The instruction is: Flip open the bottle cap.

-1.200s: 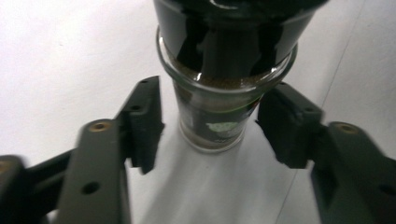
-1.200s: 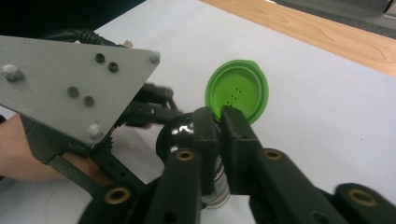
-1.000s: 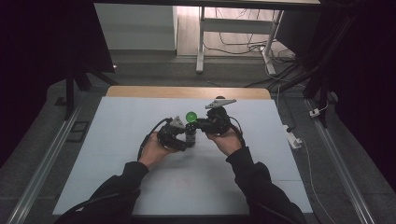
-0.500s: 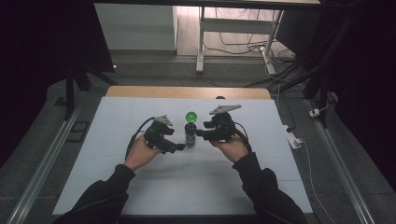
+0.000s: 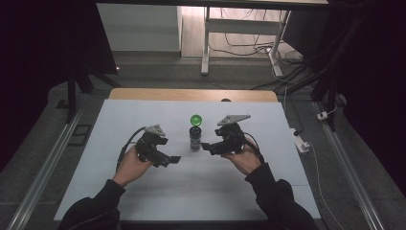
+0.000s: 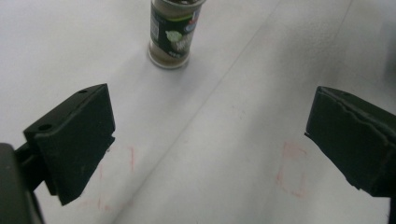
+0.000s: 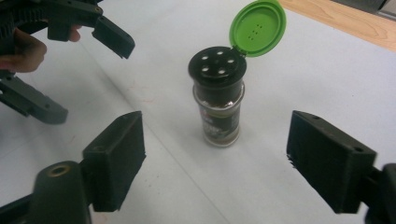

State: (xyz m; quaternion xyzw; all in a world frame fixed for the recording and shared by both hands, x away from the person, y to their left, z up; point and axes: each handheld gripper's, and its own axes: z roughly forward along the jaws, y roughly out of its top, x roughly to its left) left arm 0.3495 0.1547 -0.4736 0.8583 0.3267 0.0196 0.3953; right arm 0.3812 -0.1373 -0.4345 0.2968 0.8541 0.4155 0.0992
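A small spice jar (image 5: 195,138) stands upright on the white table (image 5: 143,191), its green flip lid (image 5: 195,119) swung open above a black shaker top. My left gripper (image 5: 169,153) sits to the jar's left and slightly nearer the person. Its jaws have just been opening and hold nothing. In the left gripper view the jar (image 6: 172,32) stands well beyond the wide-apart jaws of the left gripper (image 6: 210,140). My right gripper (image 5: 209,143) is just right of the jar. Its jaws have also just been opening, and the jar (image 7: 218,102) stands free ahead of them, untouched.
A wooden strip (image 5: 191,94) runs along the table's far edge. A white power strip (image 5: 300,141) lies off the right side, and metal rails flank the table. Faint red marks (image 6: 292,168) are drawn on the tabletop. Cables and a table leg lie beyond.
Both hands have drawn away from the jar, the left one leftward and toward the person, the right one rightward. Both sets of jaws have opened, leaving the jar standing alone.
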